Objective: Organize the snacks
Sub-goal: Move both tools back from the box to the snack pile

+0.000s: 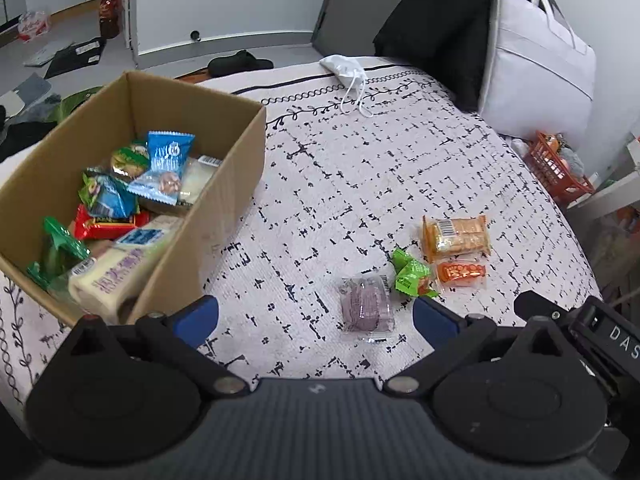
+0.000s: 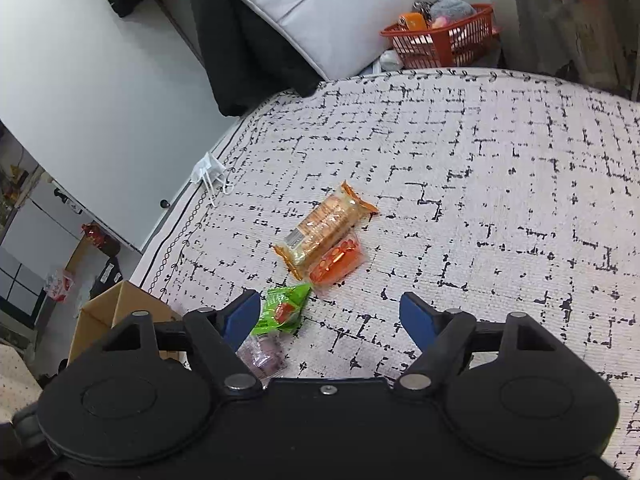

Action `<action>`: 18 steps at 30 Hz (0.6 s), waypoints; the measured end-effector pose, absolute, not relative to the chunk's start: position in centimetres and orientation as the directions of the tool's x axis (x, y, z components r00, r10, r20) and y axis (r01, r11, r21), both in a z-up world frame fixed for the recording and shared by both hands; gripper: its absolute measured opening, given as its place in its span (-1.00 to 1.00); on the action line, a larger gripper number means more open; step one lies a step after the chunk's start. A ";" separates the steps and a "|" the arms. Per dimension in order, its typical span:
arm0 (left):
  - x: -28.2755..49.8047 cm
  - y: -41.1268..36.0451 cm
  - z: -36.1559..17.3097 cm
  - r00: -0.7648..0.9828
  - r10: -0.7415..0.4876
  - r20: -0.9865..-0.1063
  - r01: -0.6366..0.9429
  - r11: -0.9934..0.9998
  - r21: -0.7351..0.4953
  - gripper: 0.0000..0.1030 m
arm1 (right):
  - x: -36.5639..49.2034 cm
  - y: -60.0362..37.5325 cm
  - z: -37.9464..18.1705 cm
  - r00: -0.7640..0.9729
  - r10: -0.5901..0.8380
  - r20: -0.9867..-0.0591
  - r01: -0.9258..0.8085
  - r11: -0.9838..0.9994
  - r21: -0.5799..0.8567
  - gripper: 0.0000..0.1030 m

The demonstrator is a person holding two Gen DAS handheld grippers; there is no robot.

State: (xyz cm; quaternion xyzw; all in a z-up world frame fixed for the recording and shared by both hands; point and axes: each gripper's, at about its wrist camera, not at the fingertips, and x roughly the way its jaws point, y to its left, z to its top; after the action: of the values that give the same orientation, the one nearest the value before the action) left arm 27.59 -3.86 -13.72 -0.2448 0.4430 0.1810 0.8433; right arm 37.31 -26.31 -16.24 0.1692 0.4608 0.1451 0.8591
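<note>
Several snack packets lie in a cardboard box point(image 1: 236, 148) on the left of a patterned bedspread point(image 1: 360, 168). Loose on the spread are a purple packet point(image 1: 366, 307), a green packet point(image 1: 410, 274), a large orange cracker pack point(image 1: 456, 236) and a small orange packet point(image 1: 461, 273). My left gripper point(image 1: 316, 314) is open and hovers over the purple packet, holding nothing. My right gripper point(image 2: 330, 316) is open too, above the spread. The green packet point(image 2: 282, 310) lies by its left finger, the purple packet point(image 2: 262, 354) below that, and the cracker pack point(image 2: 324, 226) and small orange packet point(image 2: 336, 262) ahead.
A white face mask point(image 1: 348, 70) lies at the far edge of the spread. A grey pillow point(image 1: 536, 64) and dark clothing point(image 1: 436, 20) stand at the back right. A red basket point(image 2: 440, 36) sits beyond the bed. The right gripper's body point(image 1: 592, 328) shows at the right.
</note>
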 end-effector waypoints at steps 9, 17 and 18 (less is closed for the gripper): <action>28.7 -4.7 -15.4 0.563 0.071 -0.823 -0.525 0.800 -0.290 0.84 | 38.5 -26.9 -18.4 0.510 0.406 -0.758 -0.039 0.892 0.451 0.30; 29.7 -5.0 -17.5 0.580 0.040 -0.814 -0.515 0.792 -0.327 0.56 | 39.4 -27.1 -20.0 0.498 0.403 -0.768 -0.025 0.892 0.452 0.26; 29.8 -5.0 -17.6 0.581 0.036 -0.813 -0.514 0.791 -0.333 0.53 | 39.5 -26.9 -20.2 0.494 0.404 -0.770 -0.025 0.892 0.451 0.24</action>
State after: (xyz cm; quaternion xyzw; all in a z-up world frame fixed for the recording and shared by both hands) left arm 29.85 -5.04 -17.65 -0.2795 0.4275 0.1628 0.8441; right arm 39.54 -26.95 -20.18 0.1943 0.4866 0.1273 0.8422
